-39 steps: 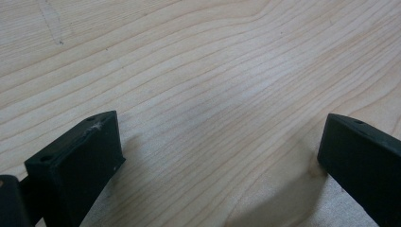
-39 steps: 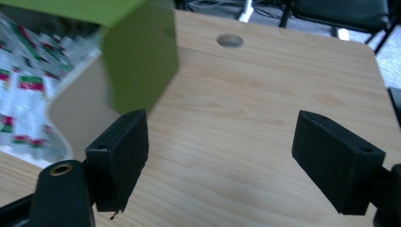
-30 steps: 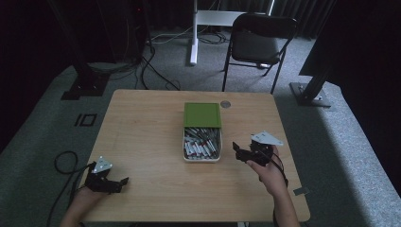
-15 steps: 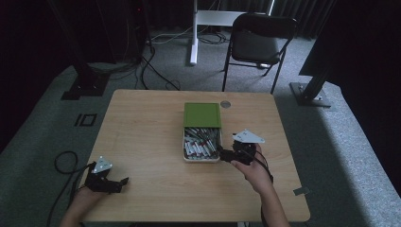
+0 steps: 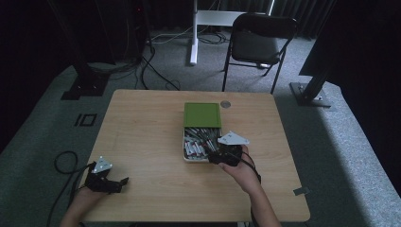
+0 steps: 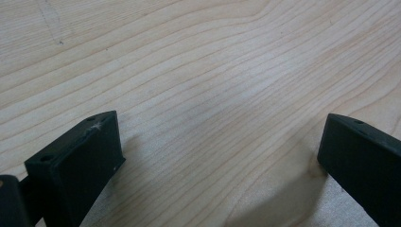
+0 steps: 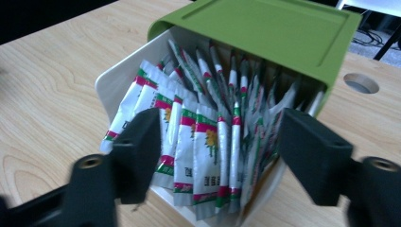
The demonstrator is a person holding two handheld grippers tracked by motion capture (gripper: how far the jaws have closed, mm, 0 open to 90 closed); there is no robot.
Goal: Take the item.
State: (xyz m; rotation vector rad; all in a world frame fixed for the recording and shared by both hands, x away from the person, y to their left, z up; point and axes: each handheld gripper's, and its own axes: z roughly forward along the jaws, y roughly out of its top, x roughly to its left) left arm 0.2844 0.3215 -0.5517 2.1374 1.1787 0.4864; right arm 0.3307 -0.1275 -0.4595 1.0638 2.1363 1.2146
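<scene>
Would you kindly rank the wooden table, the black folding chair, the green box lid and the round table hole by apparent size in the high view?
1. Light wooden table
2. Black folding chair, though it is farther away
3. Green box lid
4. Round table hole

We hold our left gripper [image 5: 122, 181] low at the near left, our left hand [image 5: 92, 189] wrapped round its body and the forearm coming in from the bottom edge; in the left gripper view its jaws stand wide apart with nothing between them. Our right hand [image 5: 241, 171] reaches forward and inward from the bottom, forearm angled toward the middle, carrying our right gripper [image 7: 215, 142] ahead of it. In the right gripper view its jaws are spread wide, clasping nothing, tilted downward
</scene>
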